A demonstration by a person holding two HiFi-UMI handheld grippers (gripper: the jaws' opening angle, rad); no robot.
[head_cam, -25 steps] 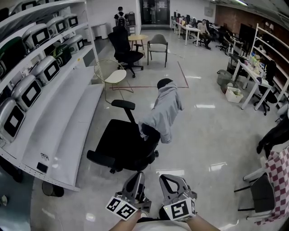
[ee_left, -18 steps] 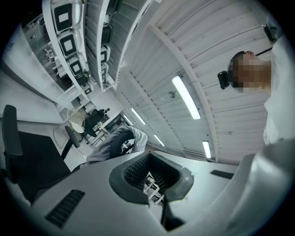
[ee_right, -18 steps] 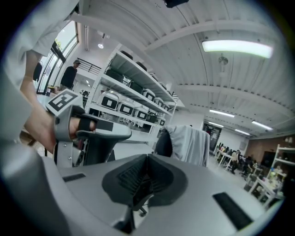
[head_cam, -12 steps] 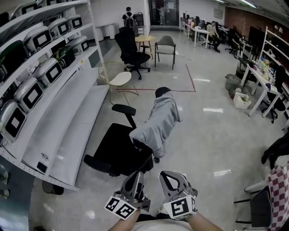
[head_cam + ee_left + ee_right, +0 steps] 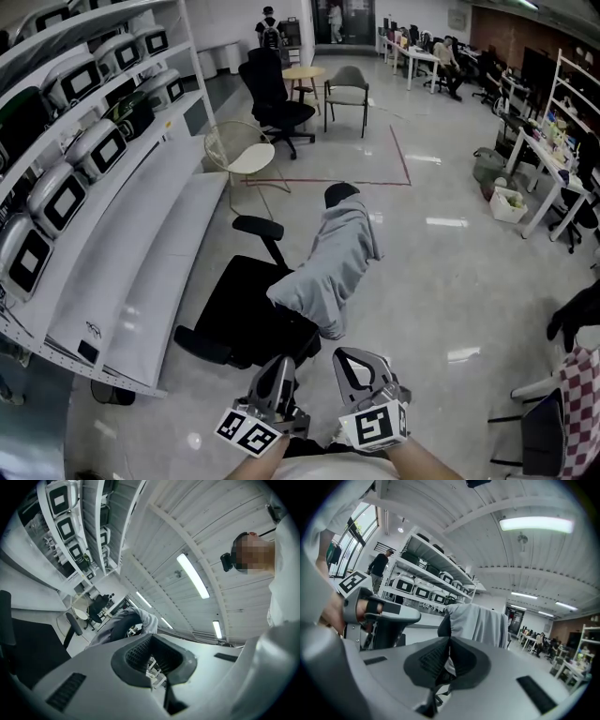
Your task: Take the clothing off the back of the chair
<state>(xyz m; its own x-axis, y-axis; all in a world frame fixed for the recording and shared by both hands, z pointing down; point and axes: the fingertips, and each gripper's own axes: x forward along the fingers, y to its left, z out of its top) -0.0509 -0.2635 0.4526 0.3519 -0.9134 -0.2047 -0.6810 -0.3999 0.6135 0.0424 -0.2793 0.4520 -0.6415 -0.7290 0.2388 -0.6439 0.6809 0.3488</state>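
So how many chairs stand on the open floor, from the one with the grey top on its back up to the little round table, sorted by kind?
Black office chairs: 2
Wire chair with pale seat: 1
Grey armchair: 1
Total: 4

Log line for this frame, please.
phase: pre-grasp | clothing: draped over chair back, untouched | left gripper: shut, empty | right gripper: shut, empty
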